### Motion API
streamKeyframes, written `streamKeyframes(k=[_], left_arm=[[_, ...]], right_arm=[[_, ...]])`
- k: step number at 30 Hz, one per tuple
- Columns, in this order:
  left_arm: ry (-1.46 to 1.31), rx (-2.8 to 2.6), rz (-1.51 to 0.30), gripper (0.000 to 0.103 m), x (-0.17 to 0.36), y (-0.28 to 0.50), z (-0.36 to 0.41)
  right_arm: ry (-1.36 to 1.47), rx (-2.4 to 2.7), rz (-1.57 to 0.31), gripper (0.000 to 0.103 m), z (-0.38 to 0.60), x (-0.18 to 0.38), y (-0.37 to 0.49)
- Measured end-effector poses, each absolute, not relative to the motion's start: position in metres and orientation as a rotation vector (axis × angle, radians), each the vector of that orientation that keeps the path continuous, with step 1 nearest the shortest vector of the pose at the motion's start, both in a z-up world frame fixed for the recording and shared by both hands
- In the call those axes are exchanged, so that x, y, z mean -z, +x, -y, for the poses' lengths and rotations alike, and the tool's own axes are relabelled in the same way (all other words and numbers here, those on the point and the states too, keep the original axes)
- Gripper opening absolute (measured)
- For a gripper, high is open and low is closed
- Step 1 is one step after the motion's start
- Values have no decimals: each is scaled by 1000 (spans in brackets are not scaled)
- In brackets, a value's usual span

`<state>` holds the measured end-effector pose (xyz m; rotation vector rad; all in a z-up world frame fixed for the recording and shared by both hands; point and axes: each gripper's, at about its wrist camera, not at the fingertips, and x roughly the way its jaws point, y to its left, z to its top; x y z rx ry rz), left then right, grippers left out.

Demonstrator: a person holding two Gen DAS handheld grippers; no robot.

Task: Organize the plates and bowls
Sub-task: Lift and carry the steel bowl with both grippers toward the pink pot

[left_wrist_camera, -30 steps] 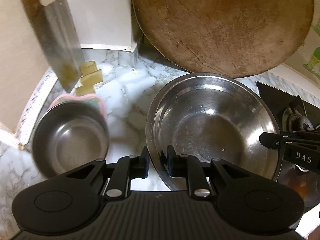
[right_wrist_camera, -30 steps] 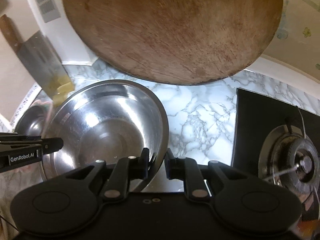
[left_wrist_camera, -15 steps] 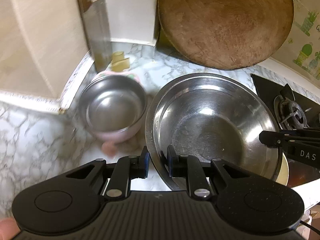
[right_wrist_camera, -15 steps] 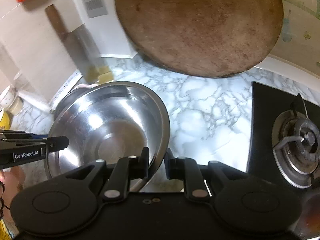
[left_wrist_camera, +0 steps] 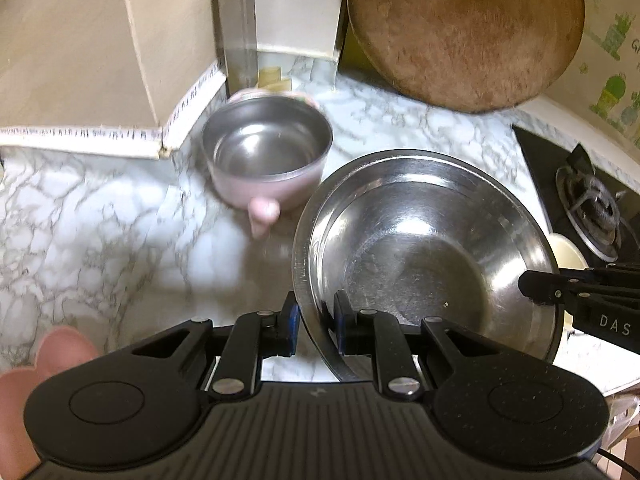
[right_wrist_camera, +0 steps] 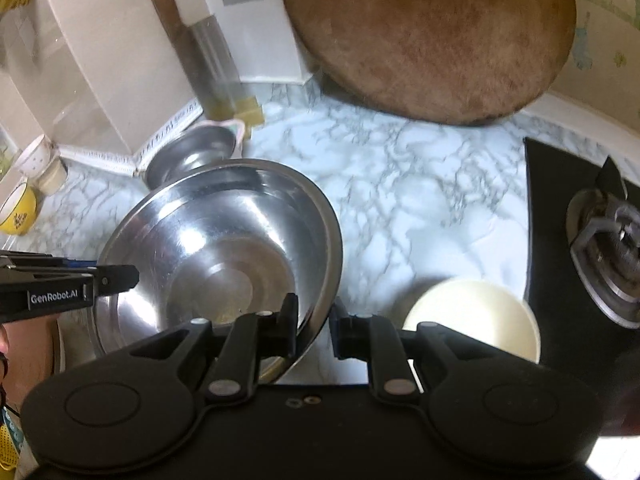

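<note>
A large steel bowl [left_wrist_camera: 420, 248] [right_wrist_camera: 216, 248] hangs above the marble counter, held by both grippers. My left gripper [left_wrist_camera: 314, 322] is shut on its left rim. My right gripper [right_wrist_camera: 314, 326] is shut on its right rim, and it shows from the side [left_wrist_camera: 560, 286] in the left wrist view. A small pink bowl with a steel inside [left_wrist_camera: 268, 160] [right_wrist_camera: 200, 152] stands on the counter behind the large one. A cream bowl [right_wrist_camera: 476, 316] sits on the counter under the right gripper.
A round wooden board [left_wrist_camera: 464, 28] leans on the back wall. A cleaver [right_wrist_camera: 208, 60] hangs left of it. A gas burner [right_wrist_camera: 608, 236] on black glass is at the right. A yellow bowl [right_wrist_camera: 18, 208] and a white cup [right_wrist_camera: 34, 156] stand far left.
Both grippers have drawn back from the back wall with the large bowl between them. The pink bowl and the board now look farther away, and the cream bowl has come into view.
</note>
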<state>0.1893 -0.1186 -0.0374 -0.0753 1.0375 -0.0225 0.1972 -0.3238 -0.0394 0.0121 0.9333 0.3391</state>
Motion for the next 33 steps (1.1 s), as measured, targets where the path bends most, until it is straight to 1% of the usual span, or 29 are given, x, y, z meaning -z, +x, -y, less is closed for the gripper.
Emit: streamKeyframes(k=[7, 16, 33], left_arm=[[-64, 23, -1071, 17, 64, 179, 119], [-29, 30, -1052, 16, 83, 172, 125], [-50, 27, -1061, 16, 93, 173, 122]], right_arm=[[27, -335, -980, 17, 323, 68, 184], [14, -323, -993, 17, 322, 91, 177], [8, -335, -995, 18, 323, 98, 175]])
